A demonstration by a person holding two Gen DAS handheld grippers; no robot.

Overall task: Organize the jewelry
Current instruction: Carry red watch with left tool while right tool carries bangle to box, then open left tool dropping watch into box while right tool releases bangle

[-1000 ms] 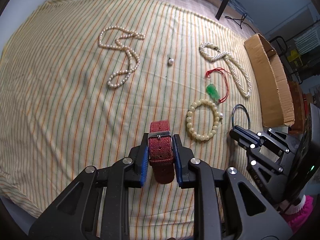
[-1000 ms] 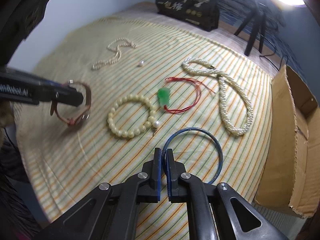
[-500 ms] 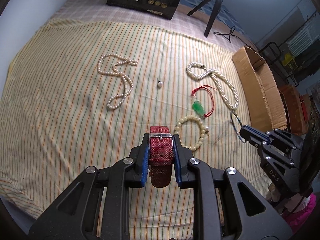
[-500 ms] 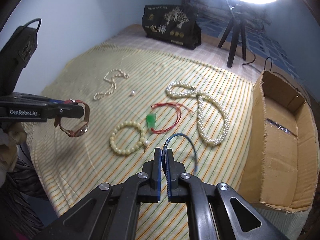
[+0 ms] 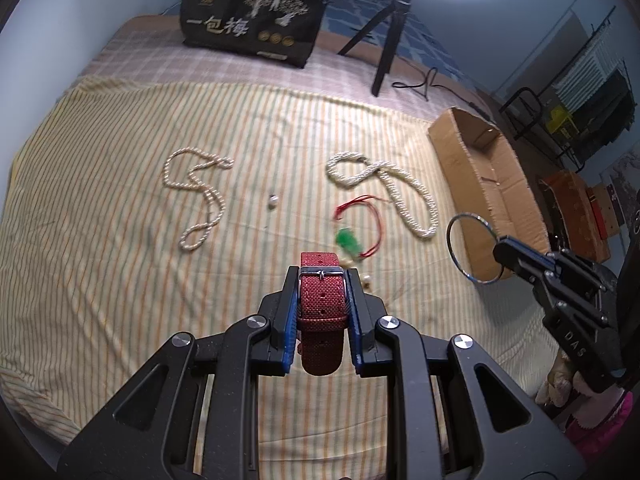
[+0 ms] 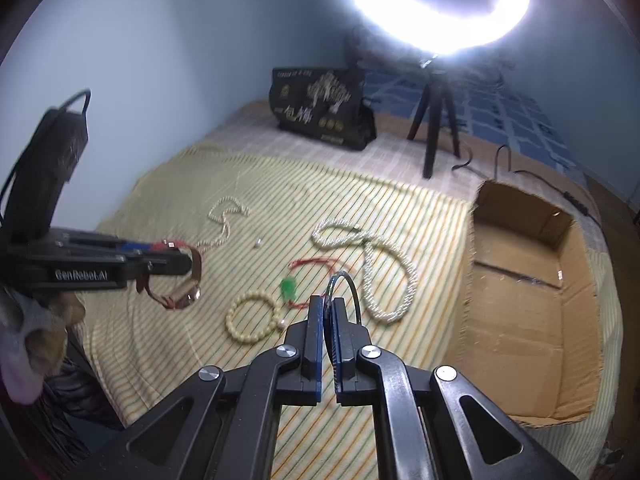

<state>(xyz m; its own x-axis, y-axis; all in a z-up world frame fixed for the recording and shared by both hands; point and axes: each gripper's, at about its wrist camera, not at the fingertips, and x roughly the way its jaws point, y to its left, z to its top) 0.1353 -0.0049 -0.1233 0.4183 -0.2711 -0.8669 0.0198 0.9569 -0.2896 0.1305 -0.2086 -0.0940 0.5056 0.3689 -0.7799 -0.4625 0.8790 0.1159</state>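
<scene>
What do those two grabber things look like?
Both grippers are black, with blue pads inside the fingers and round silver bolts. The left gripper has white "GenRobot.AI" lettering on its side and a black cable looping from the box behind it. The right gripper shows pale letters too.

A yellow striped bedsheet (image 5: 100, 280) covers the bed. On it lie a thin white pearl necklace (image 5: 198, 196) at left, a single loose pearl (image 5: 273, 200) to its right, then a thick white pearl rope (image 5: 384, 188). Before that rope lies a red cord with green pendant (image 5: 352, 232); nearest is a cream bead bracelet (image 6: 252, 316). An open brown cardboard box (image 5: 484, 184) sits right of all. Behind, a black printed gift bag (image 5: 252, 20) stands left of a black tripod (image 5: 386, 36).
</scene>
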